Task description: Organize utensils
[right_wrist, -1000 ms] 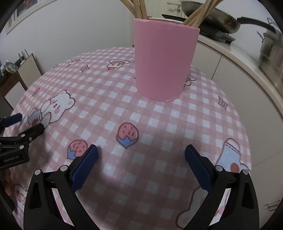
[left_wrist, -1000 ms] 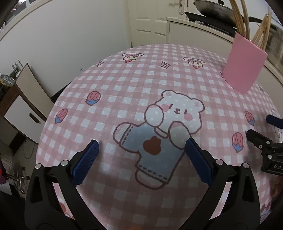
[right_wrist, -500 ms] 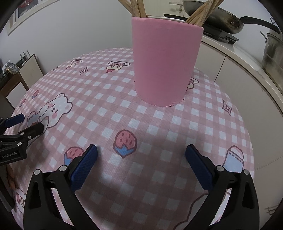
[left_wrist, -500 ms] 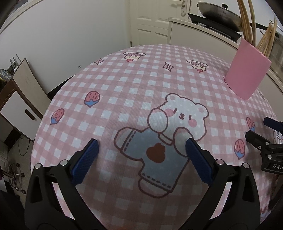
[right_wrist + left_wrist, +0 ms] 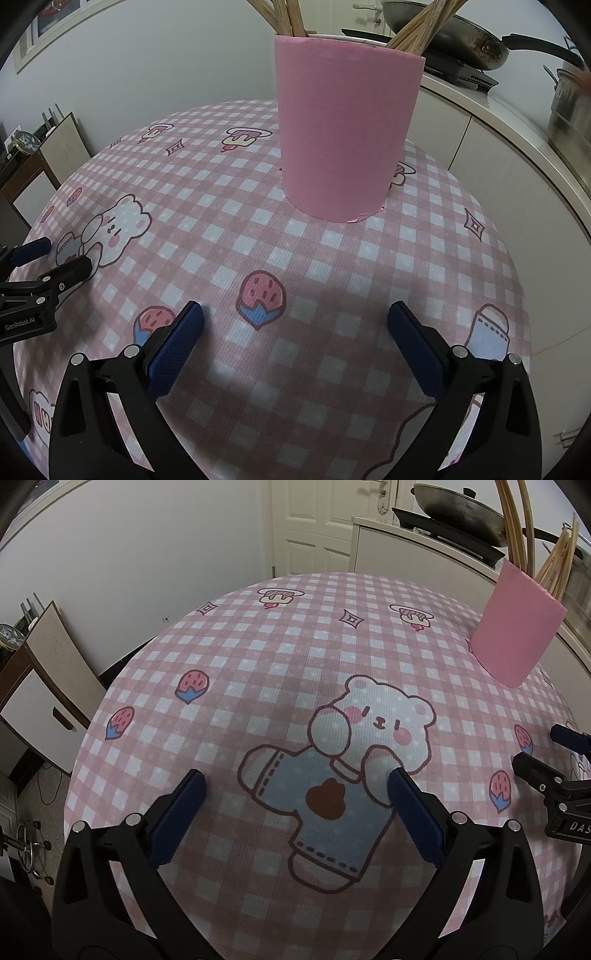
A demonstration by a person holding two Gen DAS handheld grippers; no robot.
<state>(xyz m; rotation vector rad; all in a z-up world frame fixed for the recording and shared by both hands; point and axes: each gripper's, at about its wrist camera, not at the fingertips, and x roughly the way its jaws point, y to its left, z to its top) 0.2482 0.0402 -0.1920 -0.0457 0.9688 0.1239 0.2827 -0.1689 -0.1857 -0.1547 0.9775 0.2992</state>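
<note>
**Grippers empty, utensils in the cup**

My right gripper (image 5: pixel 295 328) hangs with its jaws apart and empty, above the cloth (image 5: pixel 229 236); my left gripper (image 5: pixel 293 794) likewise. Ahead stands the pink cup (image 5: pixel 343 133), wooden utensils (image 5: pixel 417 29) upright inside. I see no loose utensils, so I judge the sorting about done.

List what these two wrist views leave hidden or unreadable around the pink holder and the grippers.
- Wooden utensils: their upper ends run past the top edge in the right wrist view, their lower ends sit inside the pink holder, so their type and count are unclear.
- Right gripper: cut by the right edge in the left wrist view.
- Left gripper: cut by the left edge in the right wrist view.
- Pot: blurred at the right wrist view's edge.
</note>
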